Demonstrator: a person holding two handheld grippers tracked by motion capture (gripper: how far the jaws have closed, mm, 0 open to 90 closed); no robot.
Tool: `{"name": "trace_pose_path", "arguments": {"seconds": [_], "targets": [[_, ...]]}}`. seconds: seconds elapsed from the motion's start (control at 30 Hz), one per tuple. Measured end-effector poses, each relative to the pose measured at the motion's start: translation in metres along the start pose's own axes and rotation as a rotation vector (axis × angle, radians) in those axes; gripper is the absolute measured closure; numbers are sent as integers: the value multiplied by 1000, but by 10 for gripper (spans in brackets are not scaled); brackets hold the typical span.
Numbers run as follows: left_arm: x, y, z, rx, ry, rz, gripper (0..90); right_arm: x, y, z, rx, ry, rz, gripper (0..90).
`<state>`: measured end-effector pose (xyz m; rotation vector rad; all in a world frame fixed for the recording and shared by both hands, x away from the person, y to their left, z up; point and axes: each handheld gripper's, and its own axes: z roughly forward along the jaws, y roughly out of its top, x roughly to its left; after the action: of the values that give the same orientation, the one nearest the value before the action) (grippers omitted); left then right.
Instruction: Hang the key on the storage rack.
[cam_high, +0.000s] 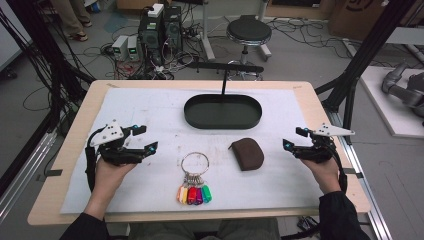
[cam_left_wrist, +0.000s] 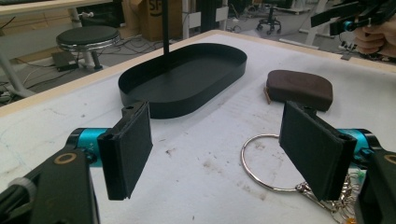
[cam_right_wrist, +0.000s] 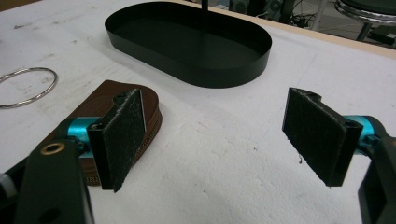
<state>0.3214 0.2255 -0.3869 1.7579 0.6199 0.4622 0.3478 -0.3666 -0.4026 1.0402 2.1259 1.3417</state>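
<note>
While both hands rested on the white mat (cam_high: 150, 107), the high view showed the left gripper (cam_high: 141, 138) and the right gripper (cam_high: 295, 138) well apart at either side, each with jaws spread and holding nothing. Between them lay the key ring (cam_high: 194, 163) with its coloured tags and, just to its right, the brown pouch (cam_high: 247, 153); the black oval tray (cam_high: 223, 111) sat beyond.

In the left gripper view, the wide jaws framed bare mat, the key ring (cam_left_wrist: 261, 161) near the right-hand jaw.

In the right gripper view, the jaws gaped empty, the brown pouch (cam_right_wrist: 152, 100) lying behind the left-hand jaw.
</note>
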Motion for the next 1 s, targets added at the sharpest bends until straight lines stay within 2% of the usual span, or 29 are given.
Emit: {"name": "trace_pose_path", "arguments": {"seconds": [0.3, 0.37, 0.4, 0.43, 0.47, 0.6, 0.63, 0.67, 0.7, 0.77, 0.83, 0.93, 1.0], "targets": [[-4, 2, 5, 24, -11, -17, 255, -1, -1, 1, 12, -13, -1, 218], [-6, 3, 11, 46, -37, -31, 265, -1, -1, 1, 13, -15, 2, 217], [-6, 3, 11, 46, -37, -31, 265, -1, -1, 1, 12, -15, 1, 217], [-8, 2, 15, 58, -61, -38, 275, -1, -2, 0, 15, -17, 4, 218], [-8, 2, 15, 58, -61, -38, 289, -1, -2, 0, 16, -18, 6, 217], [-13, 2, 23, 94, -78, -49, 330, -1, -2, 0, 20, -23, 8, 218], [-15, 1, 27, 116, -98, -69, 344, -2, -3, 1, 23, -27, 10, 219], [-15, 1, 27, 116, -98, -69, 361, -3, -3, 2, 25, -28, 10, 219], [-17, 0, 32, 146, -109, -99, 376, -3, -3, 2, 28, -30, 12, 220], [-17, -1, 34, 157, -114, -108, 382, -3, -3, 3, 32, -33, 16, 221], [-21, -2, 43, 197, -96, -125, 410, -3, -3, 3, 28, -27, 10, 245], [-25, -4, 50, 223, -94, -127, 444, -2, -3, 3, 31, -28, 11, 245], [-29, -6, 60, 262, -89, -137, 460, -2, -3, 3, 31, -28, 2, 245]]}}
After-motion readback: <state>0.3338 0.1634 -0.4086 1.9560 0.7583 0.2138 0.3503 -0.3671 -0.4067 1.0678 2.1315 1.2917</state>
